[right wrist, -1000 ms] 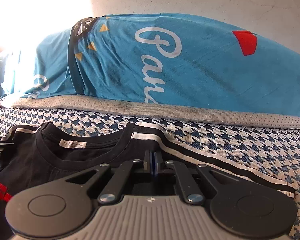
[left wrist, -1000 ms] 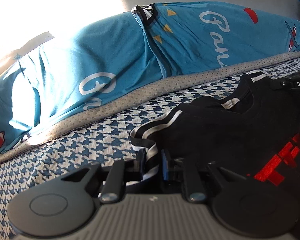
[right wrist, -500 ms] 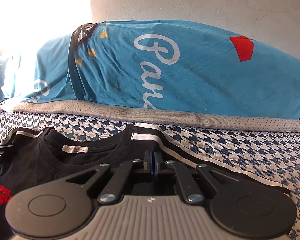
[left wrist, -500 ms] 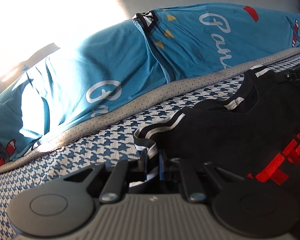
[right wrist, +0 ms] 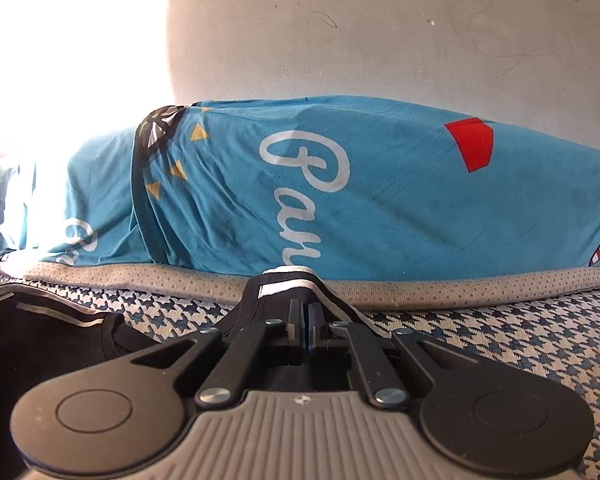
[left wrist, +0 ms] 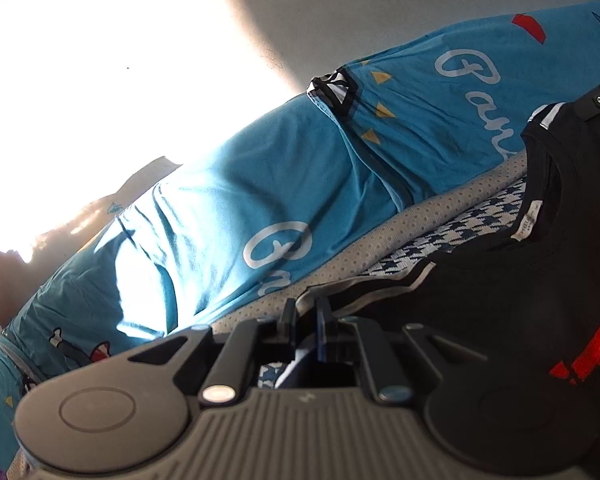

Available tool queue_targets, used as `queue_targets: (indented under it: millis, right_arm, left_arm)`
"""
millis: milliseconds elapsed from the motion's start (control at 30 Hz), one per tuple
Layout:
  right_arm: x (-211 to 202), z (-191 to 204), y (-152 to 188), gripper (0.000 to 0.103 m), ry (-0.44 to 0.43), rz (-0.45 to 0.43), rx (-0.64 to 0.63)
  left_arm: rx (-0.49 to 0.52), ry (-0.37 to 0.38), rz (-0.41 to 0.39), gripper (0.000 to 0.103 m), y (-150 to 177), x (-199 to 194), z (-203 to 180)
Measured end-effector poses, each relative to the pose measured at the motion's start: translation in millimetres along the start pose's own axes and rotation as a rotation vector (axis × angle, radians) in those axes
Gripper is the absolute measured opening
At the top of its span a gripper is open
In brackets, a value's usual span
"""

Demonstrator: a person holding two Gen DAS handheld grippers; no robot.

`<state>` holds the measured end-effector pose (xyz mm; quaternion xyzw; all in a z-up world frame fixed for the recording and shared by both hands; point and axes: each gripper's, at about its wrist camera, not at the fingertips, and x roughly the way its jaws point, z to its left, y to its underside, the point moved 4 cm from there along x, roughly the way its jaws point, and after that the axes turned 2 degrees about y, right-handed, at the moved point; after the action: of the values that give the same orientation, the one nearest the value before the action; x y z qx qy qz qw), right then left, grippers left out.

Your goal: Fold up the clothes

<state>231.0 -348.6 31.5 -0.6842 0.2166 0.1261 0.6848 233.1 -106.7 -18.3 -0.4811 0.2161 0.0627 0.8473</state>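
We see the blue-and-white houndstooth bed cover (right wrist: 500, 344) below the turquoise printed pillows (right wrist: 380, 200). On it lies the black T-shirt with white-striped shoulders and red print (left wrist: 540, 280). Our left gripper (left wrist: 306, 316) and right gripper (right wrist: 300, 312) each pinch a striped shoulder edge, lifting it.

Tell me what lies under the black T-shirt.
Under the black T-shirt lies the blue-and-white houndstooth bed cover, showing around its edges. Whatever sits beneath the shirt's middle is covered and cannot be seen.
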Motion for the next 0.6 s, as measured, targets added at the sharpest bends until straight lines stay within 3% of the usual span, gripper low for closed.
queue_targets:
  millis: [267, 500, 600]
  right_arm:
    - [24.8, -3.7, 15.5, 0.003, 0.097, 0.064, -0.017]
    - [5.1, 3.4, -9.3, 0.003, 0.115, -0.066, -0.011]
    - [2.7, 2.1, -14.1, 0.004, 0.142, -0.089, 0.019]
  left_arm:
    - [-0.034, 0.018, 0.044, 0.008, 6.6, 10.0, 7.9]
    - [0.014, -0.052, -0.051, 0.008, -13.0, 4.0, 10.1]
    - [-0.034, -0.046, -0.014, 0.012, -13.1, 15.9, 13.8]
